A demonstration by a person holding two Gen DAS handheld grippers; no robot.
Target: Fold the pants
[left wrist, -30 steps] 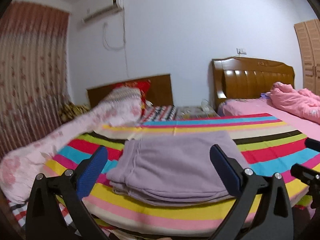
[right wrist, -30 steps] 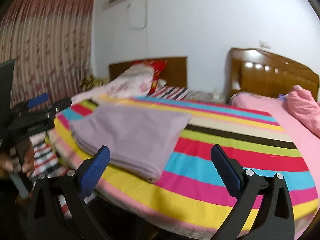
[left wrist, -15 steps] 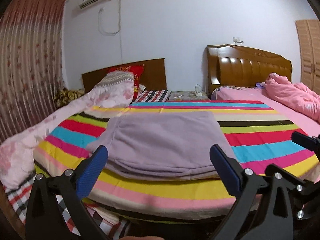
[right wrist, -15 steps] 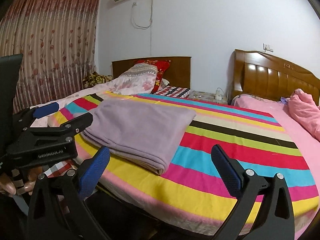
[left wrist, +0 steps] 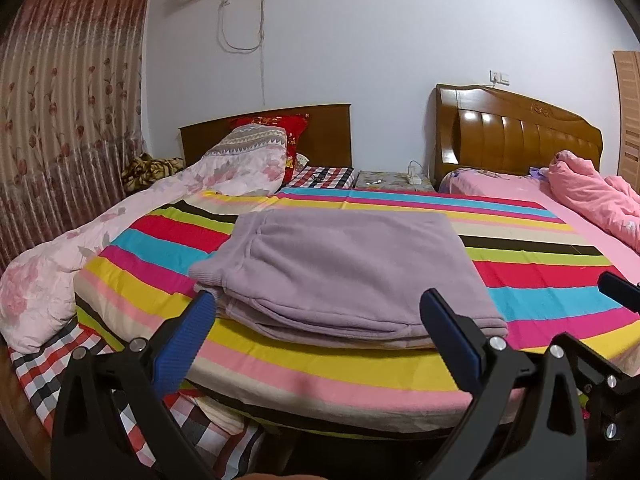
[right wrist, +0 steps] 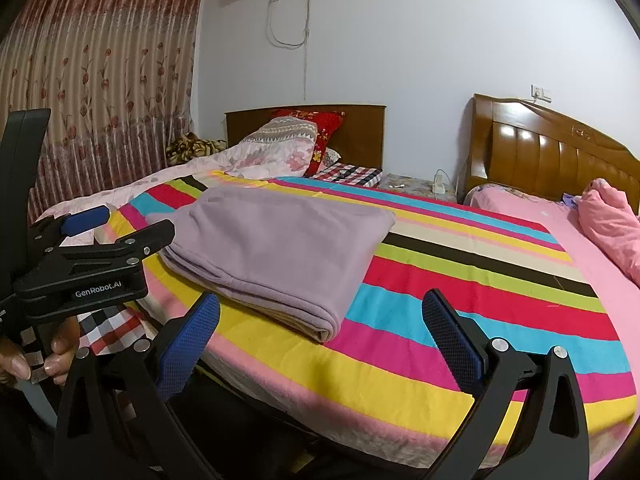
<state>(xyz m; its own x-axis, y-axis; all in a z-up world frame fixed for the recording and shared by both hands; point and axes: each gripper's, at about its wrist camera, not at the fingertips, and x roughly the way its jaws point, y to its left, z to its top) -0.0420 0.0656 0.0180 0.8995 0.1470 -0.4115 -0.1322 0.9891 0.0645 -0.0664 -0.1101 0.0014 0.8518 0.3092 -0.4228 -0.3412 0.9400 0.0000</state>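
1. The purple pants (left wrist: 344, 268) lie folded in a flat stack on the striped blanket (left wrist: 540, 276), near the front edge of the bed.
2. The left gripper (left wrist: 316, 340) hangs just in front of the pants. Its blue fingers (left wrist: 184, 344) are wide apart and hold nothing.
3. The right gripper (right wrist: 320, 340) is off to the side of the pants. Its fingers are wide apart too, and empty.
4. A flowery quilt (left wrist: 80, 248) lies beside the blanket.
5. A pink blanket (right wrist: 608, 224) is bunched up on the other bed, well apart from the pants.
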